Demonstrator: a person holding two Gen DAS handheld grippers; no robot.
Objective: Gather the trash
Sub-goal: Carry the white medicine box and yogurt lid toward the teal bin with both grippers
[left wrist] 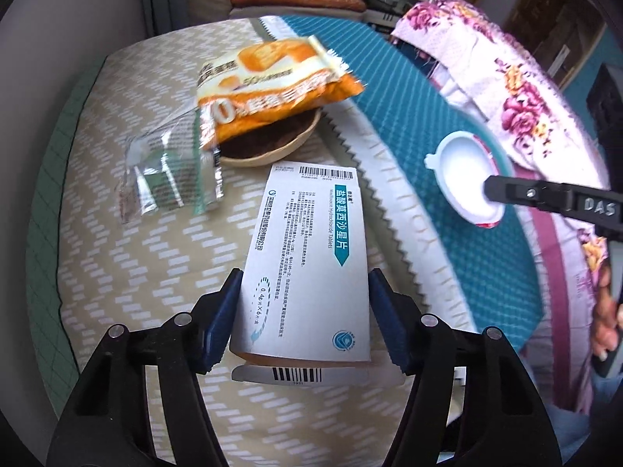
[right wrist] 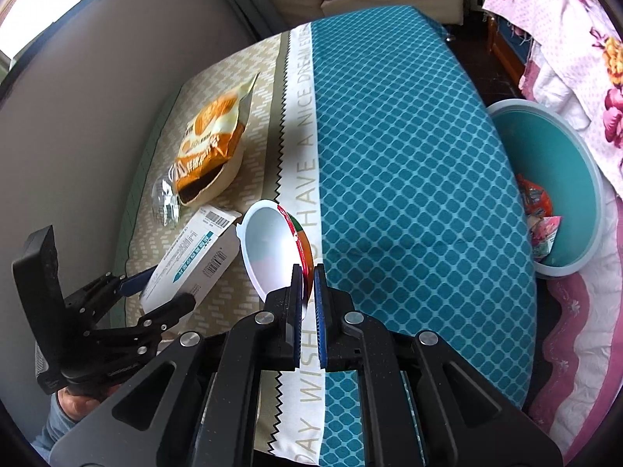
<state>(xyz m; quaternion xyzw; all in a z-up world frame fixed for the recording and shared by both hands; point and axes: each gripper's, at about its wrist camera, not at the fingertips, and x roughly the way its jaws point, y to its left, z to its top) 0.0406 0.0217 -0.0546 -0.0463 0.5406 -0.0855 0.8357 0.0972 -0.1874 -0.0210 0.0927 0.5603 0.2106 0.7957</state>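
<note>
My left gripper is shut on a white medicine box, its blue pads pressing the box's two long sides. The right wrist view shows that box tilted and raised off the table. My right gripper is shut on the rim of an empty white plastic cup with a red and green label, held over the cloth. An orange snack bag lies across a brown bowl. A crumpled clear and silver wrapper lies to the left of the bowl.
The table has a beige zigzag and teal patterned cloth. A teal bin holding several wrappers stands beyond the table's right edge. Floral fabric hangs above it. A grey wall runs along the left, and cushioned seats stand behind.
</note>
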